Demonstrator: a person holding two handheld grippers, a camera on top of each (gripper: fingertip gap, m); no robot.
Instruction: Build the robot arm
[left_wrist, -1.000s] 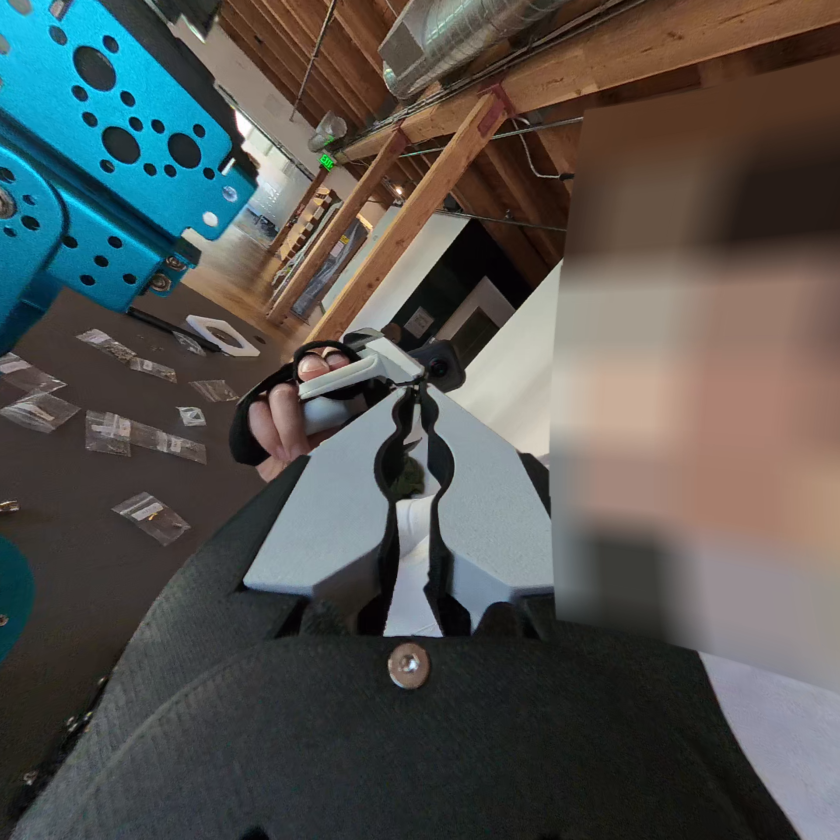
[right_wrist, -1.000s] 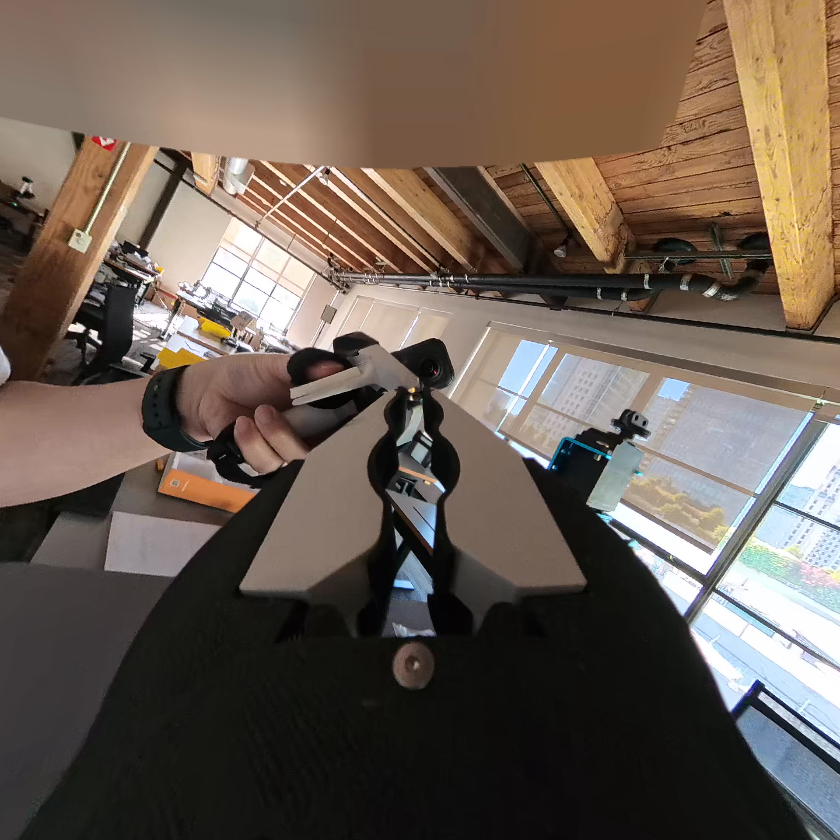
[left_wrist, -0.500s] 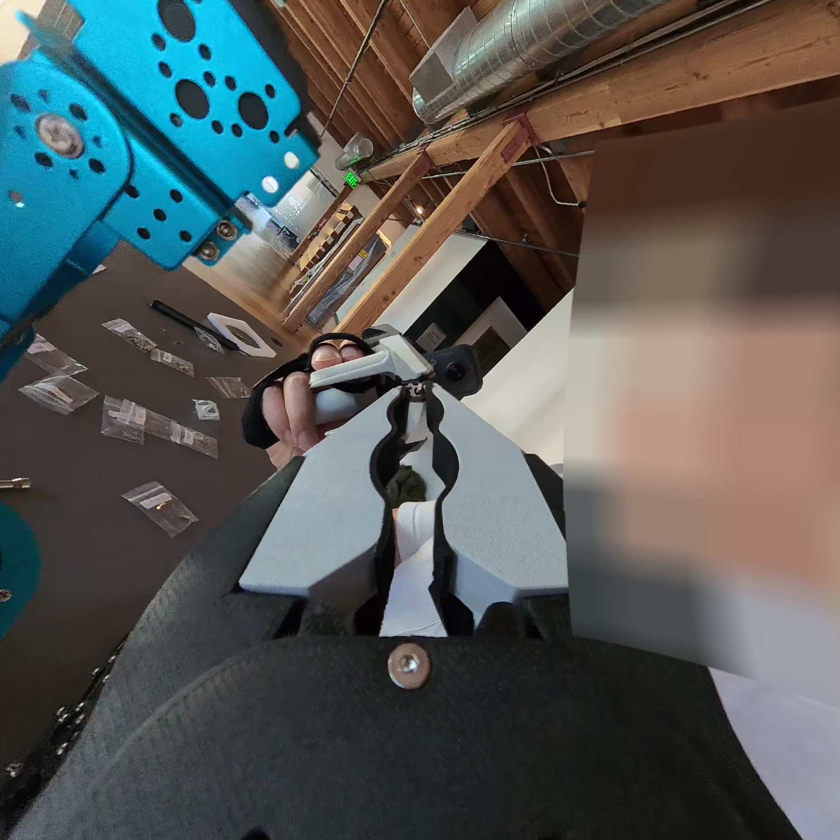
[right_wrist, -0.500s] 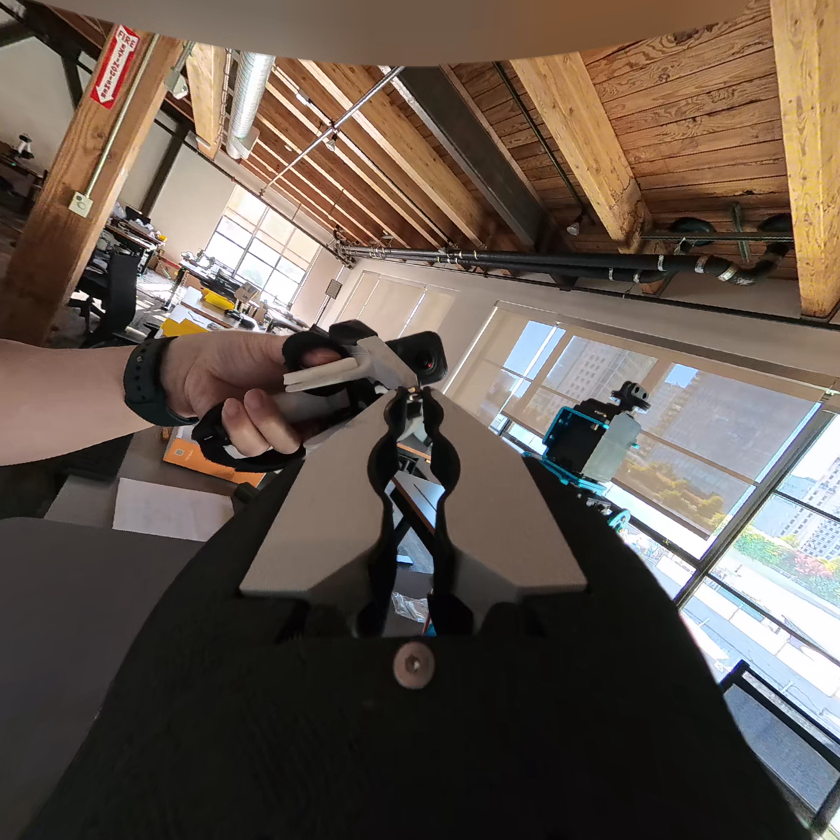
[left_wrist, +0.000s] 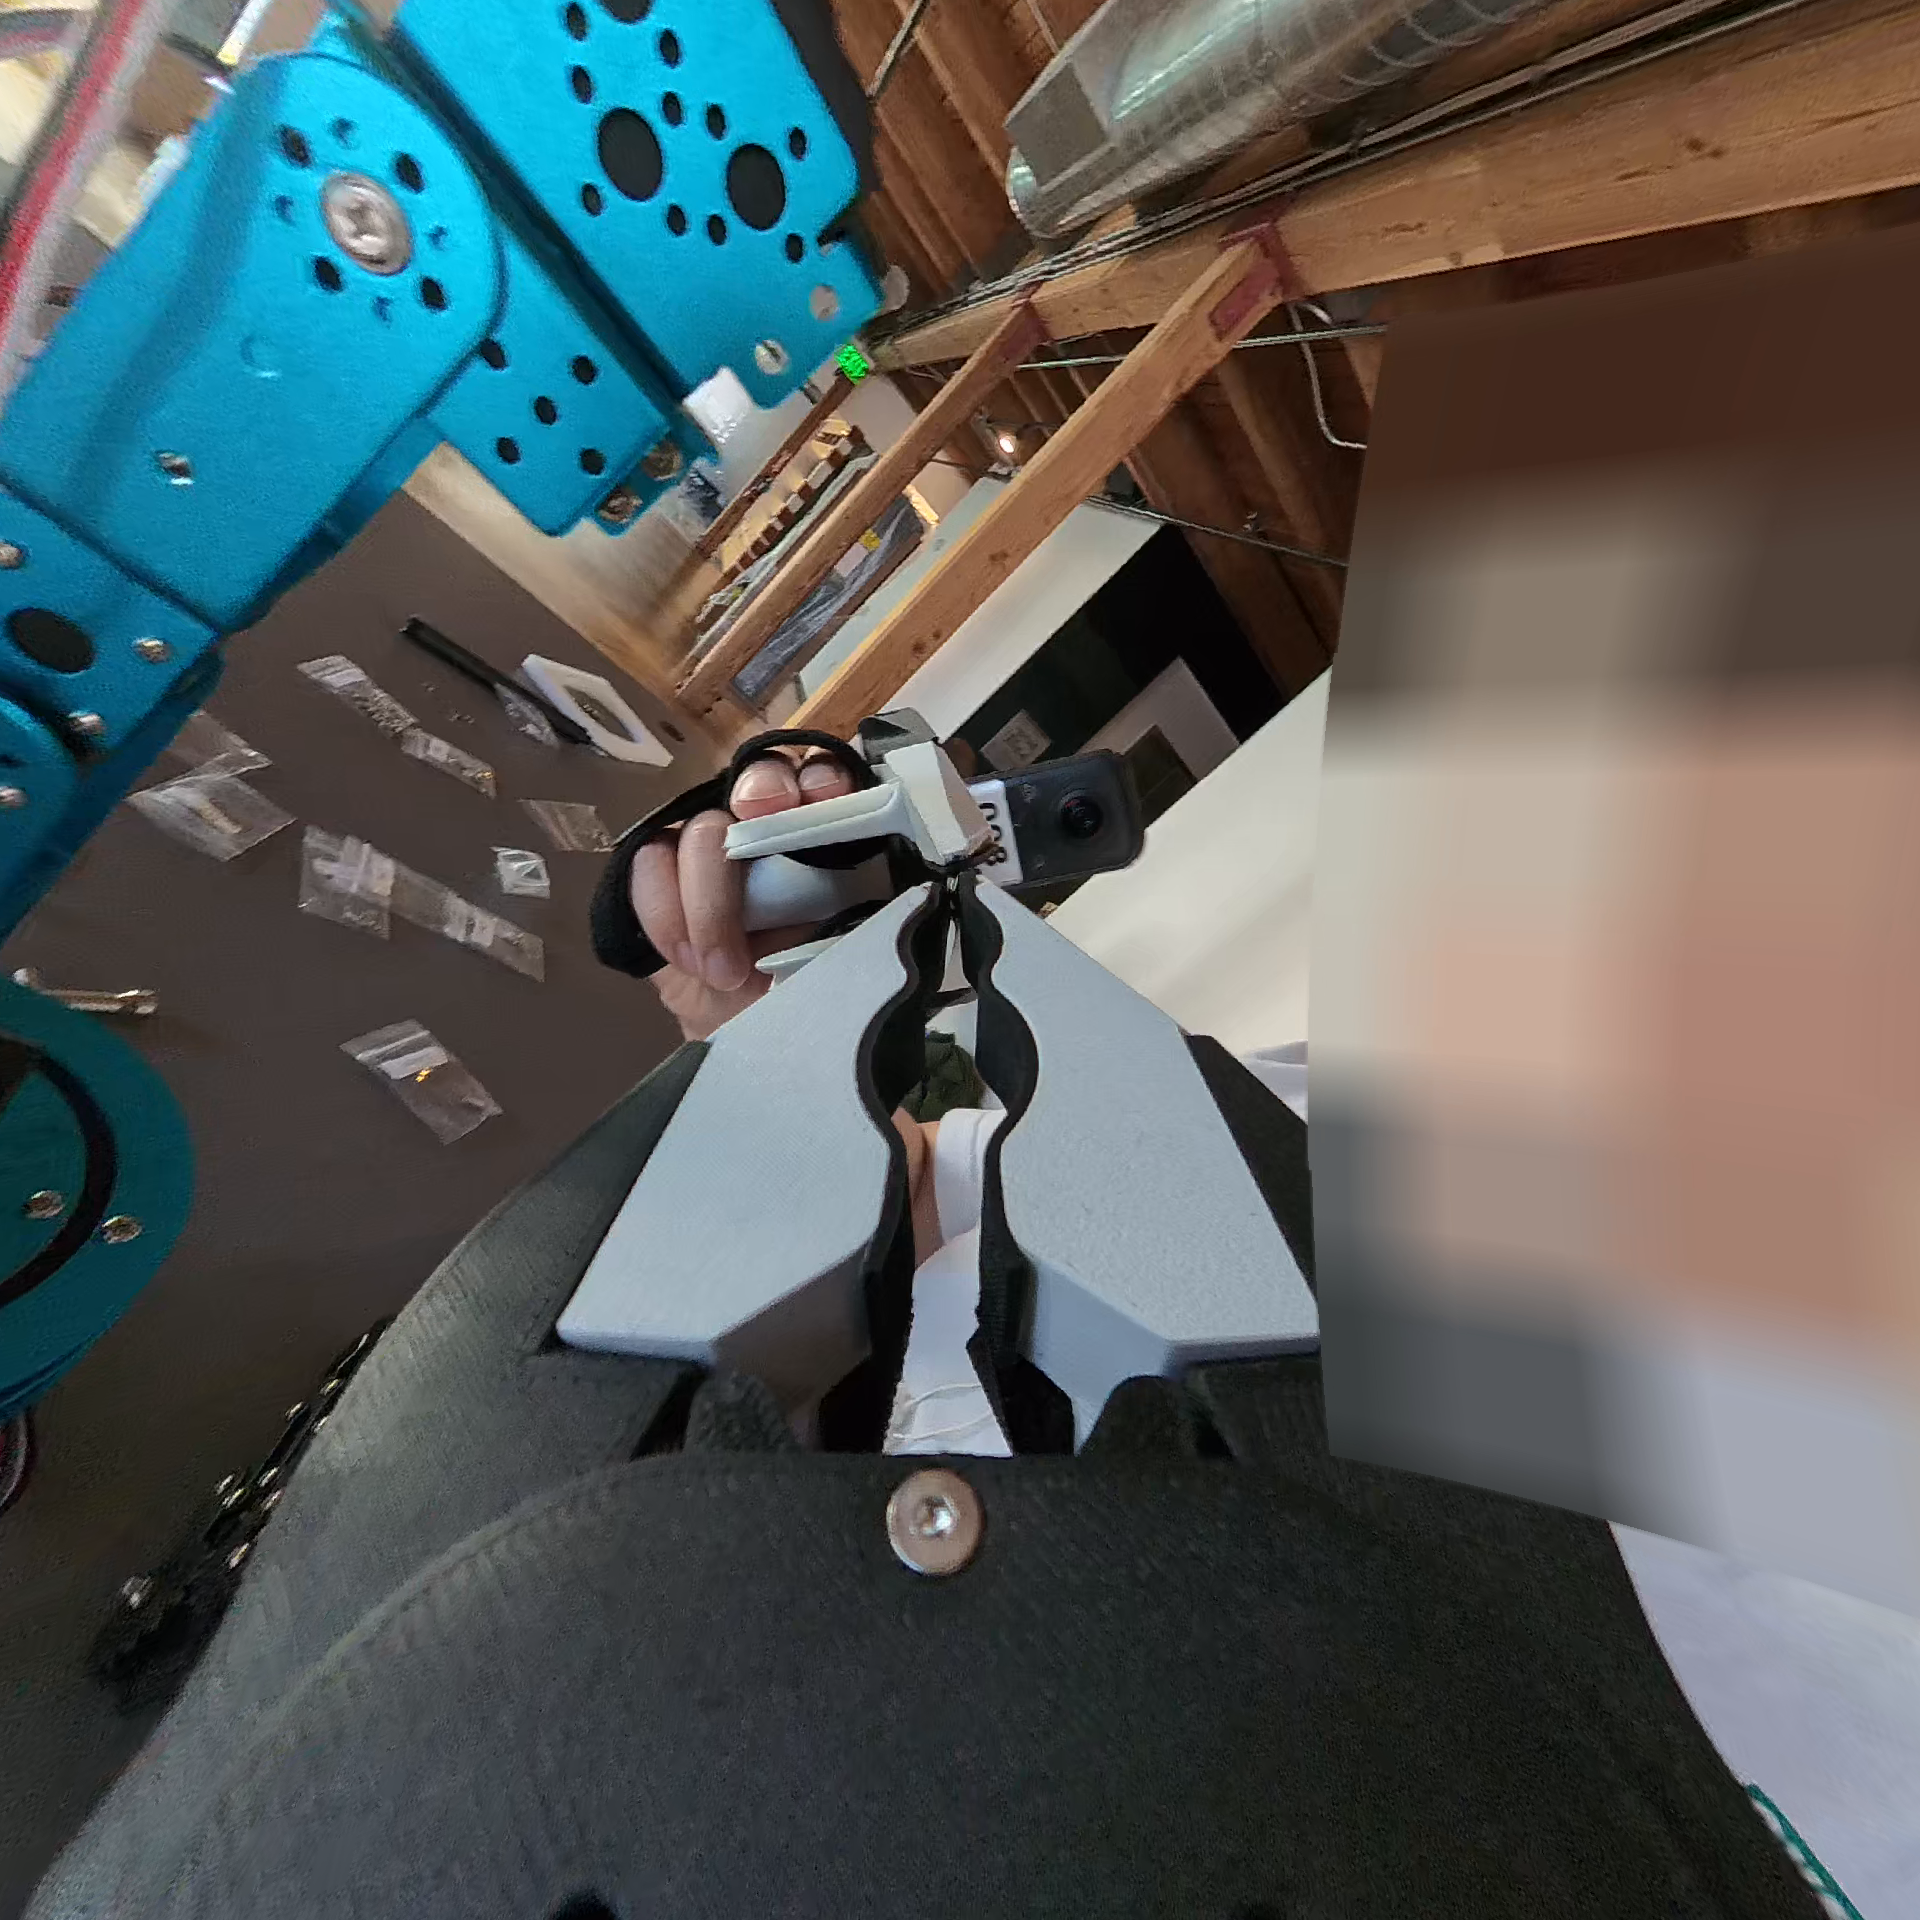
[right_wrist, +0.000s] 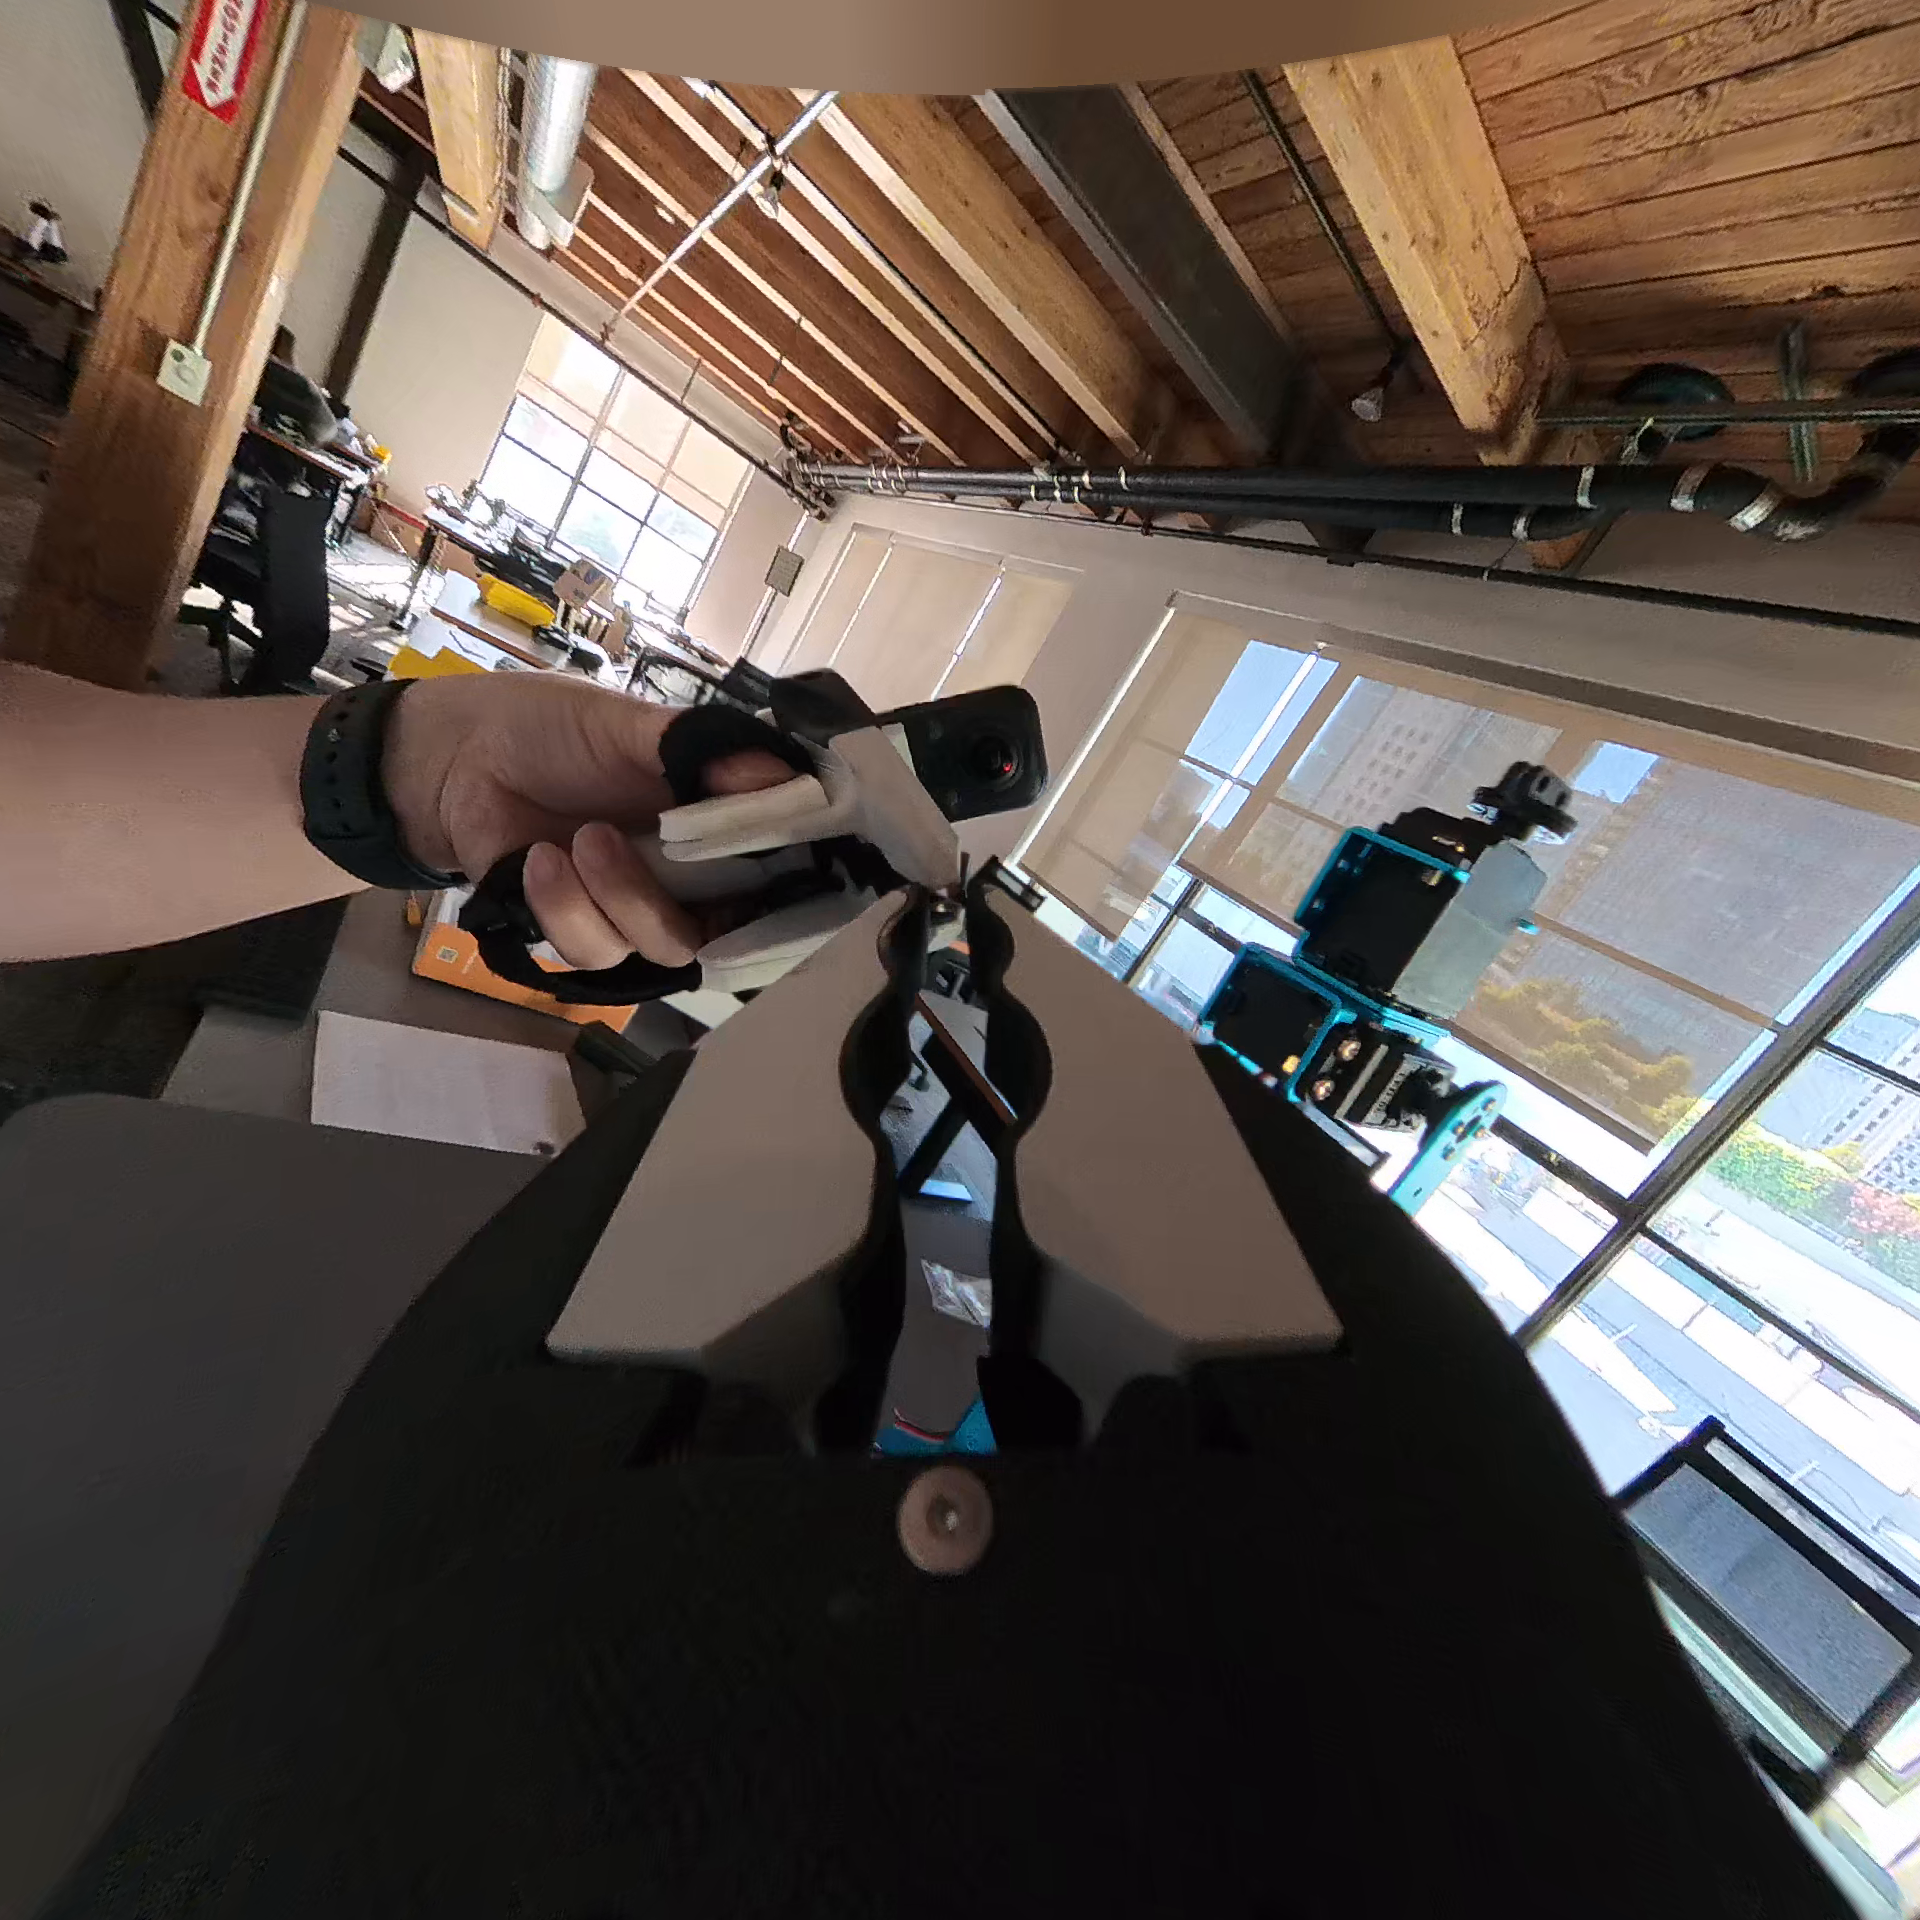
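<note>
- We hold the left gripper (left_wrist: 951, 899) and the right gripper (right_wrist: 940, 904) up in the air, nose to nose, their tips almost touching.
- The fingers of both are together at the tips. A tiny dark speck sits where they meet, but we cannot tell what it is or which gripper has it.
- On the brown table (left_wrist: 312, 1195) we count at least eight small clear bags (left_wrist: 421, 1075), one white square frame (left_wrist: 592, 707) and one blue metal bracket assembly (left_wrist: 312, 312).
</note>
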